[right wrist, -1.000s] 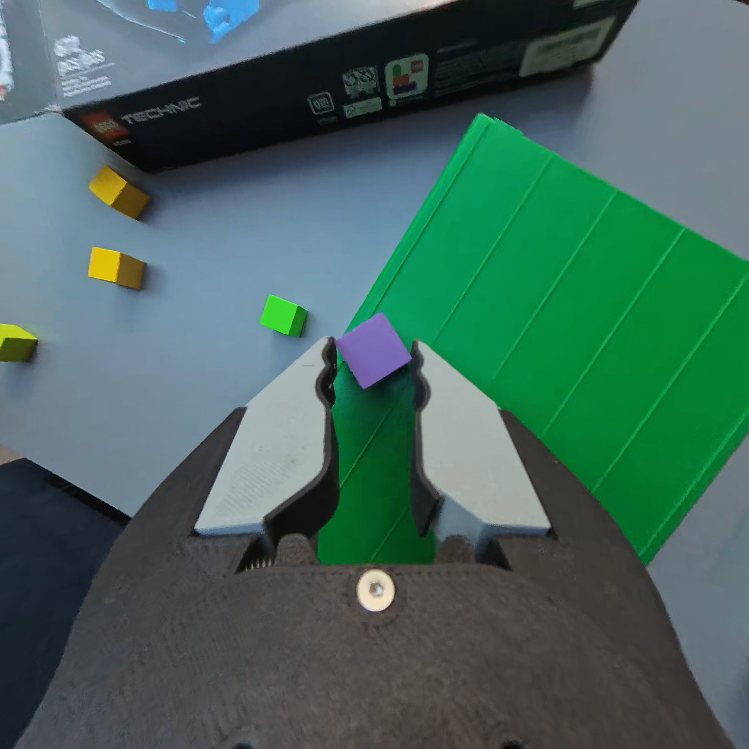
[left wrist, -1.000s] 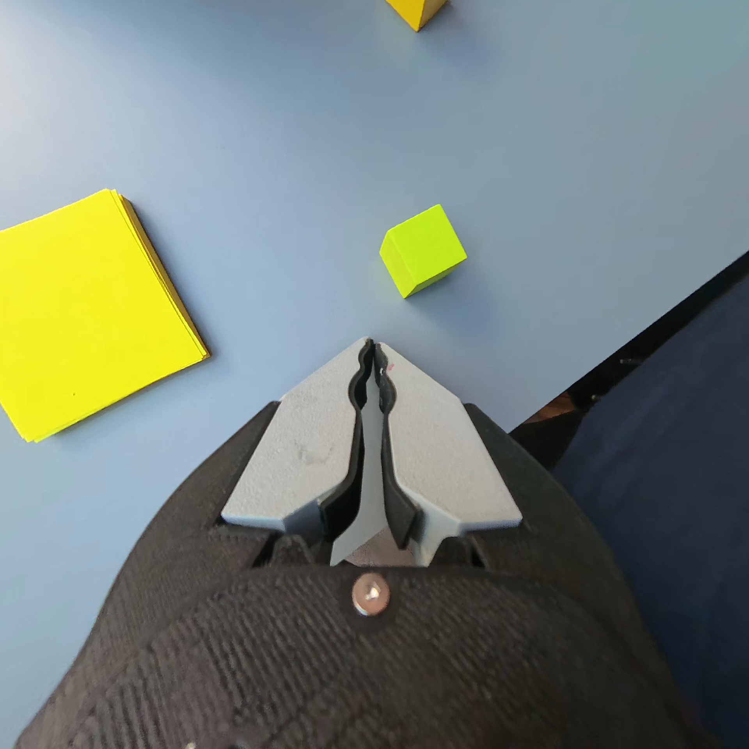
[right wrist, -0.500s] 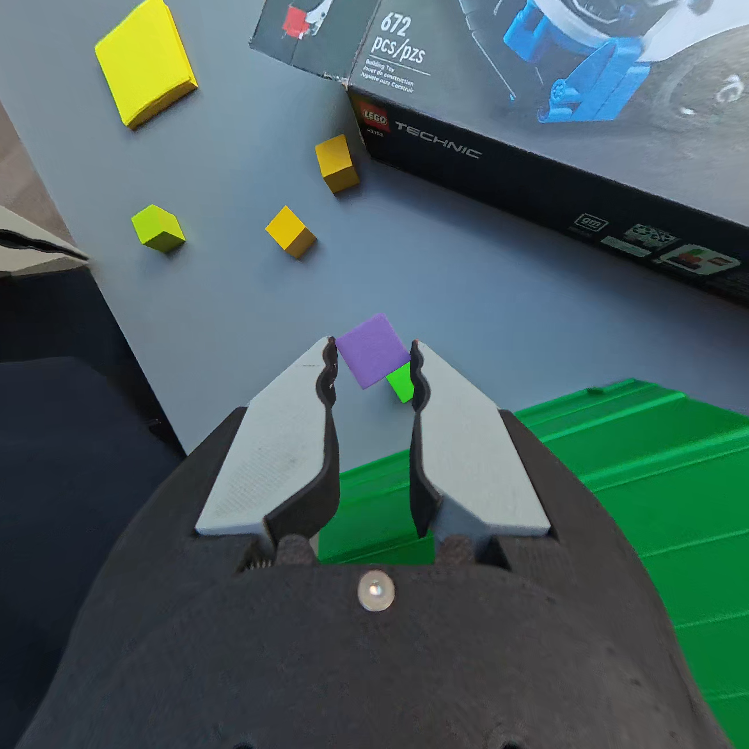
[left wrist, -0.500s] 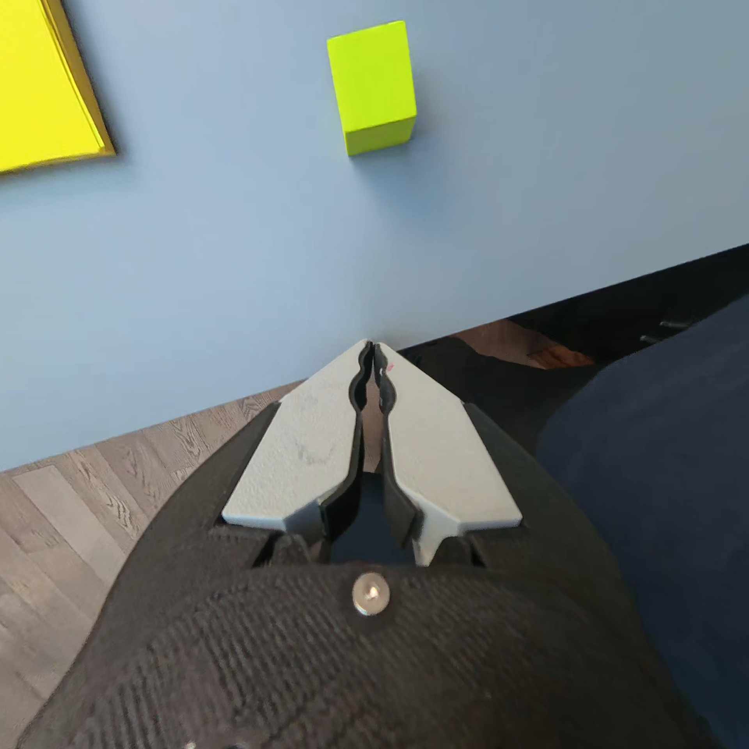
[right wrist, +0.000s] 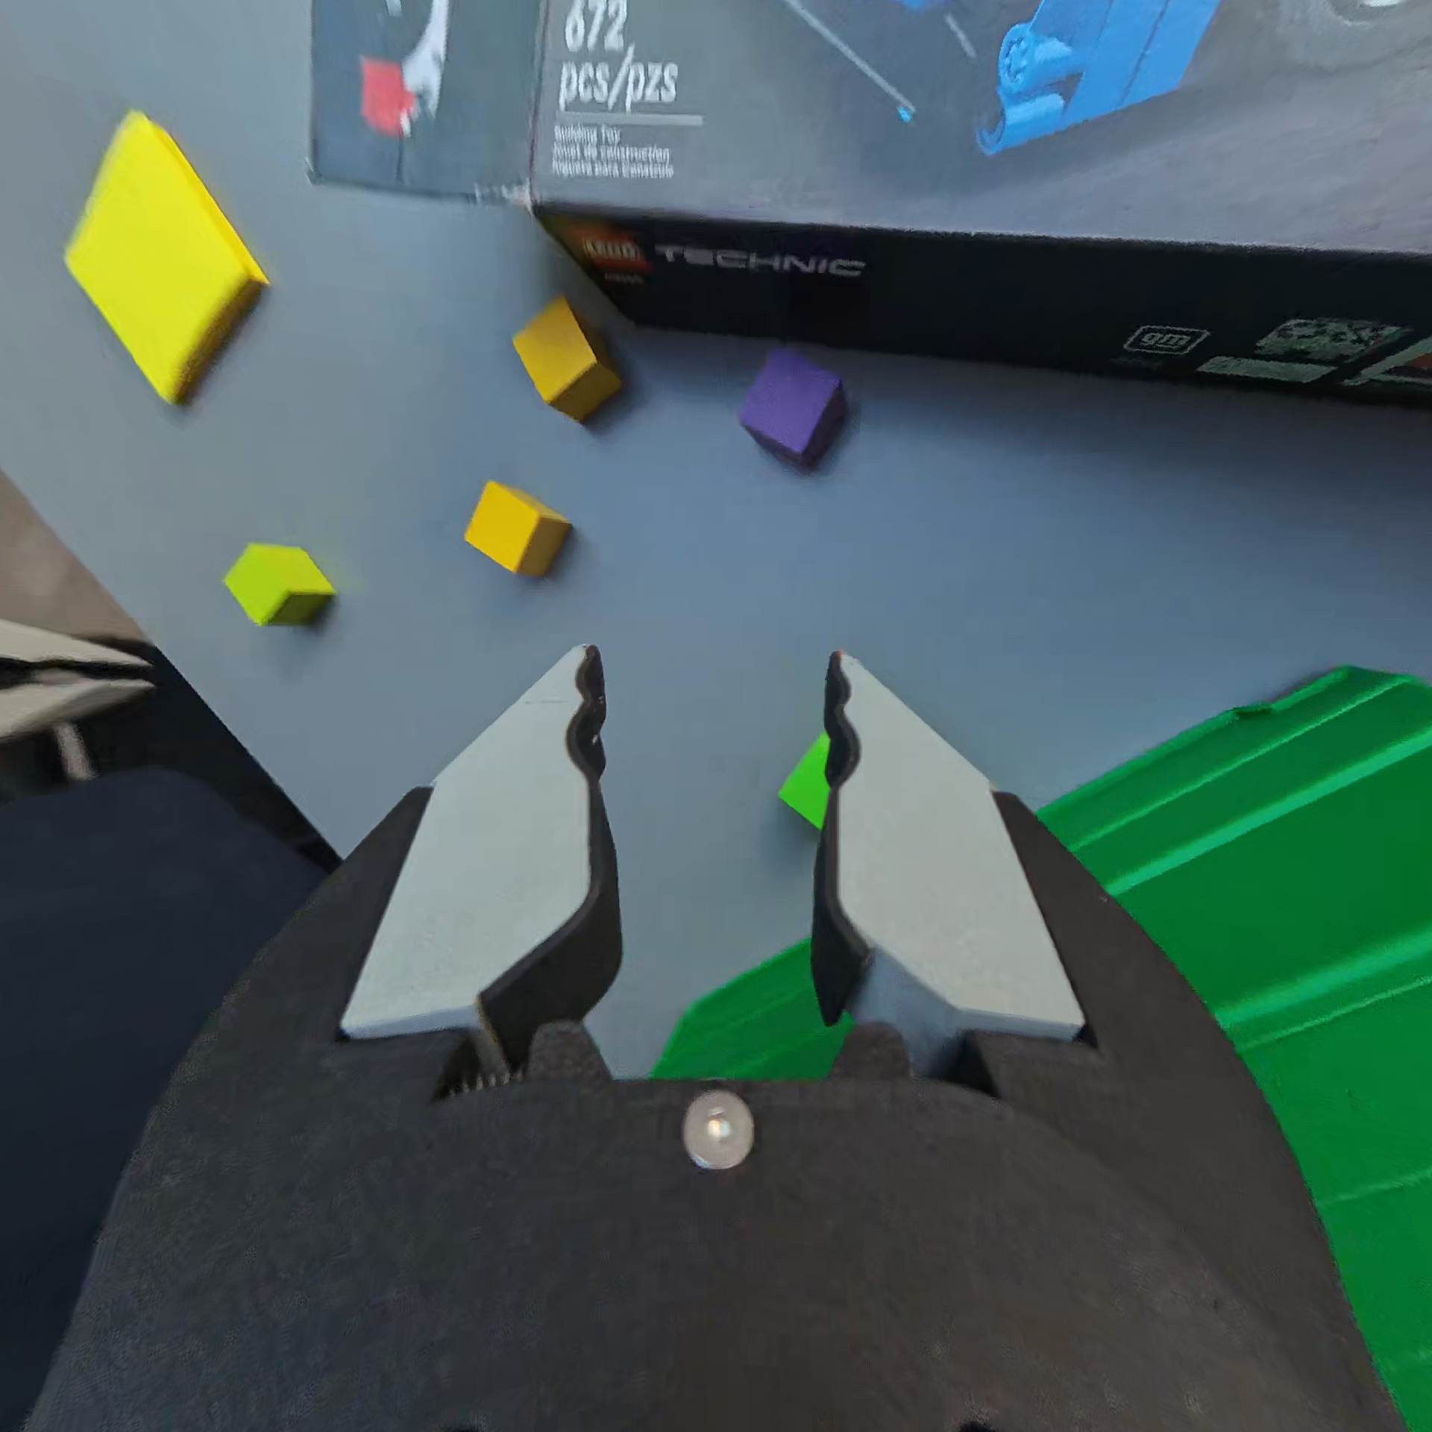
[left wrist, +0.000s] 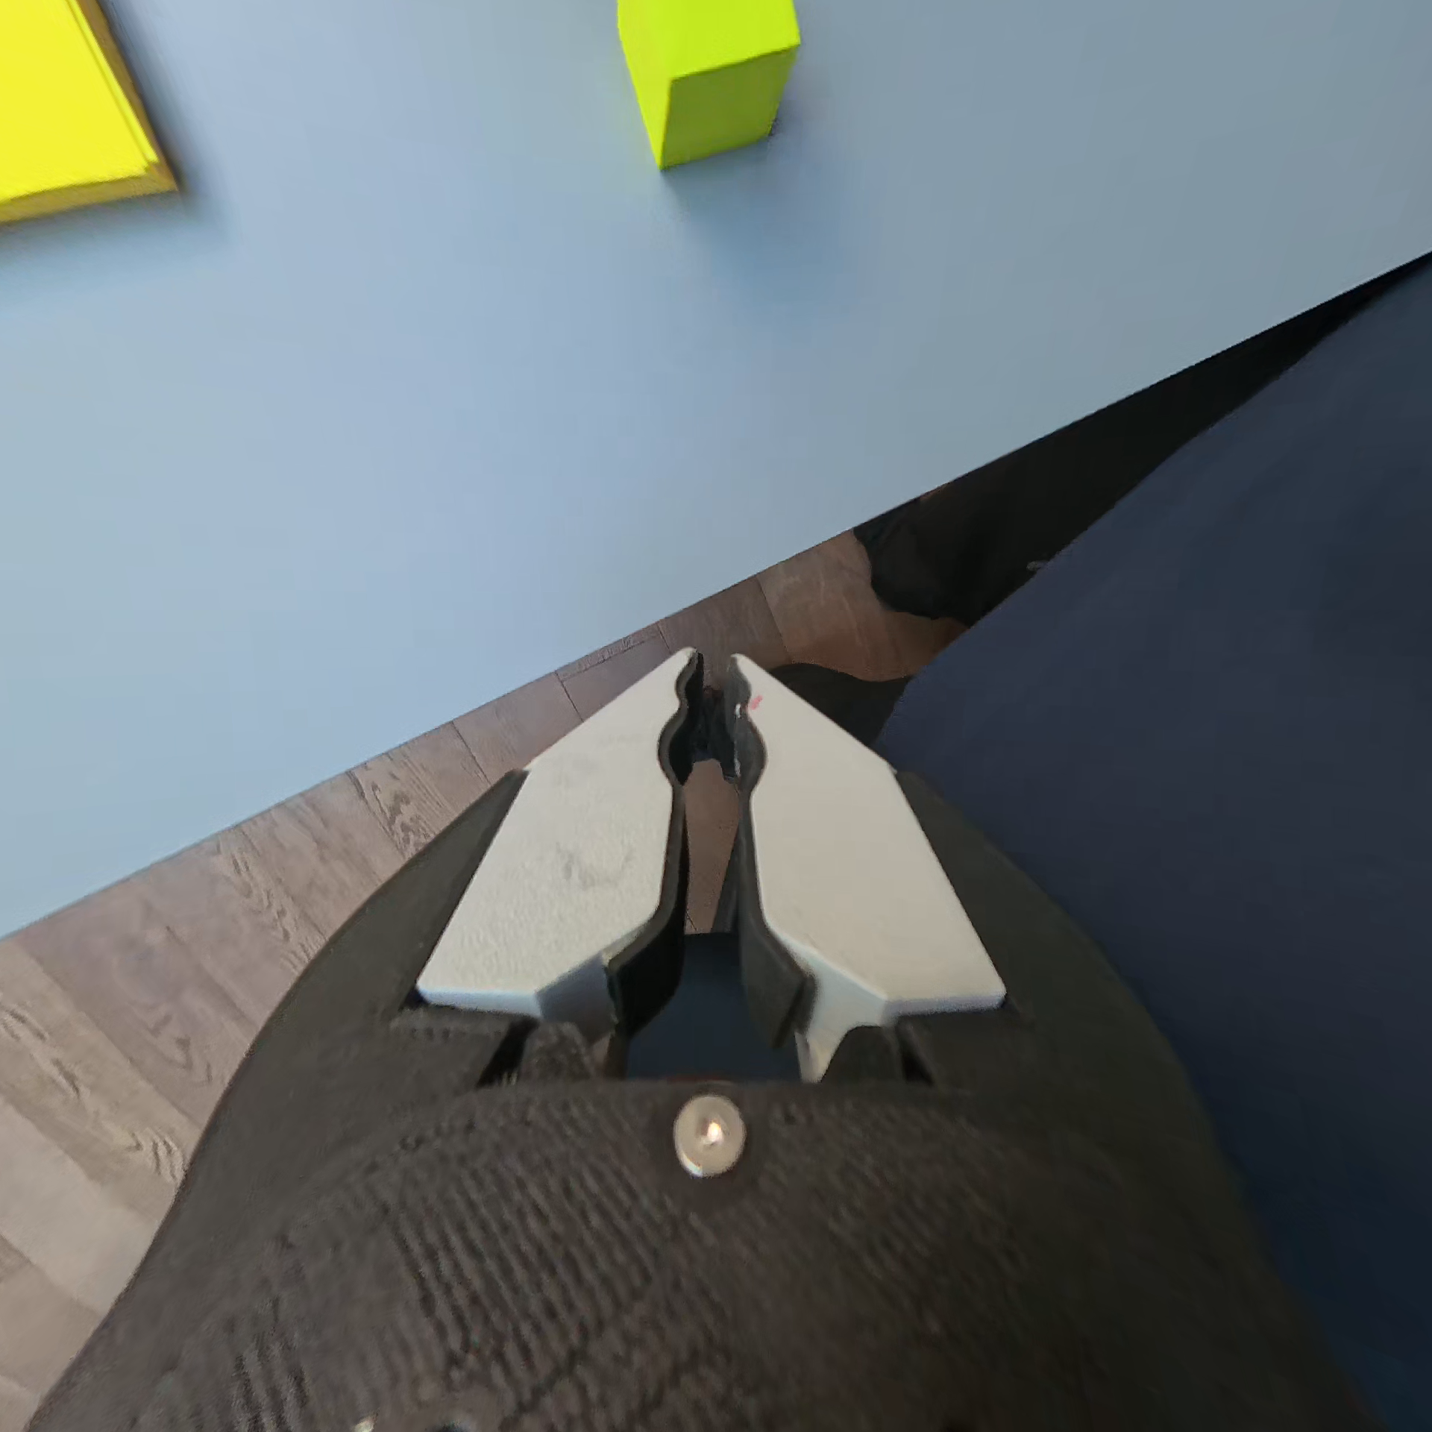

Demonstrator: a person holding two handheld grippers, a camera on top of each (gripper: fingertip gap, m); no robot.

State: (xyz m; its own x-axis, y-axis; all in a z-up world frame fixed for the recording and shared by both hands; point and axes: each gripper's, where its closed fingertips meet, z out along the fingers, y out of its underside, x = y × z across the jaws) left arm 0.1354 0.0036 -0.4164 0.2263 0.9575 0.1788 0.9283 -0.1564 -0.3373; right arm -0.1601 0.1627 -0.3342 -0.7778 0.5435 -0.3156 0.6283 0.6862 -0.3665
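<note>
My right gripper (right wrist: 713,659) is open and empty above the blue-grey table (right wrist: 1007,581). A purple cube (right wrist: 790,407) lies on the table ahead of it, close to the black box (right wrist: 930,287). A bright green cube (right wrist: 806,779) sits on the table, partly hidden behind my right finger (right wrist: 914,814). My left gripper (left wrist: 714,666) is off the table's near edge, over the wooden floor (left wrist: 116,1085). Its tips are all but together, with nothing between them. A lime cube (left wrist: 709,77) stands on the table ahead of it and also shows in the right wrist view (right wrist: 275,581).
A yellow pad (right wrist: 159,252) lies at the far left; it also shows in the left wrist view (left wrist: 62,101). Two yellow cubes (right wrist: 566,356) (right wrist: 515,527) lie left of the purple one. A green ribbed board (right wrist: 1240,852) lies to the right. A person's dark blue clothing (left wrist: 1240,697) borders the table edge. The grippers' ends are close to 35 centimetres from one another. Measured from the fingertips, the bright green cube (right wrist: 806,779) is 7 centimetres or so from the right gripper and 35 centimetres from the left.
My right gripper held the purple cube over the green board, swung left and opened; the cube now lies on the table by the box. My left gripper drew back off the table edge and its tips parted a sliver.
</note>
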